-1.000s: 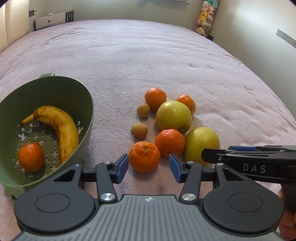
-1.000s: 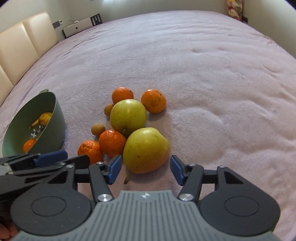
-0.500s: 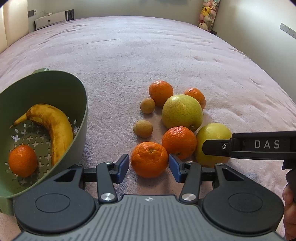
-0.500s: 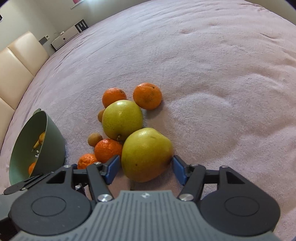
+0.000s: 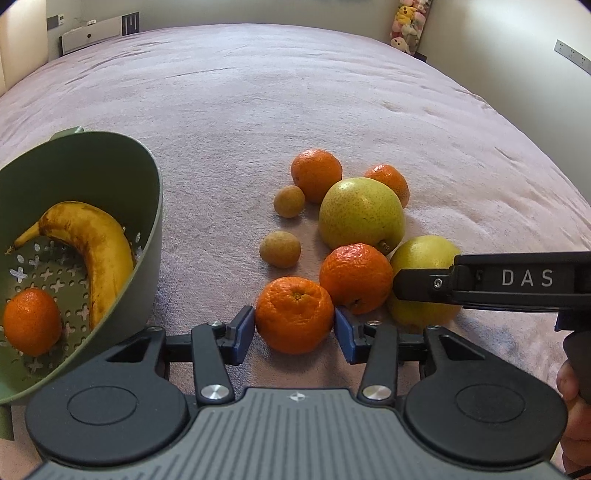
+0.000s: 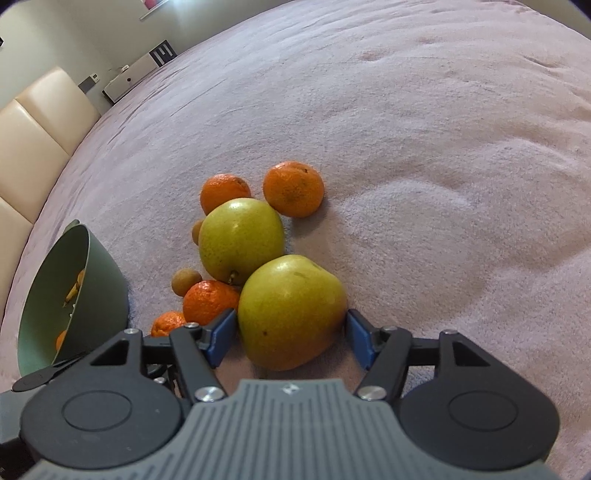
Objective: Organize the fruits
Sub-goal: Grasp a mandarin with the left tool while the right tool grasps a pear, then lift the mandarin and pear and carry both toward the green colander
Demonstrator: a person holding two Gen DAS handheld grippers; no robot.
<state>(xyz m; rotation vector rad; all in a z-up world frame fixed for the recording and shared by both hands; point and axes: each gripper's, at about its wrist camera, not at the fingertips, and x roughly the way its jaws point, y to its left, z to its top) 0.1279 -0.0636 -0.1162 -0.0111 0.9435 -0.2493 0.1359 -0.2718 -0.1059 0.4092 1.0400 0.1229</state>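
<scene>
Fruits lie in a cluster on a pink bedspread. My left gripper (image 5: pixel 294 328) has its blue pads on both sides of the nearest mandarin (image 5: pixel 294 314), touching it, with the fruit resting on the cover. My right gripper (image 6: pixel 291 334) has its pads on both sides of the near green pear (image 6: pixel 291 310), which also rests on the cover. A second pear (image 5: pixel 361 214), more mandarins (image 5: pixel 355 277) and two small brown fruits (image 5: pixel 280 248) lie behind. The green colander bowl (image 5: pixel 149 192) at the left holds a banana (image 5: pixel 96 243) and a mandarin (image 5: pixel 31 321).
The right gripper's body (image 5: pixel 517 282) crosses the right side of the left wrist view, over the near pear. A cream headboard (image 6: pixel 33 133) stands at the far left. Plush toys (image 5: pixel 408 22) hang in the far corner.
Both grippers moved forward and down. The left jaws now flank and touch the nearest mandarin; the right jaws closed in around the near pear.
</scene>
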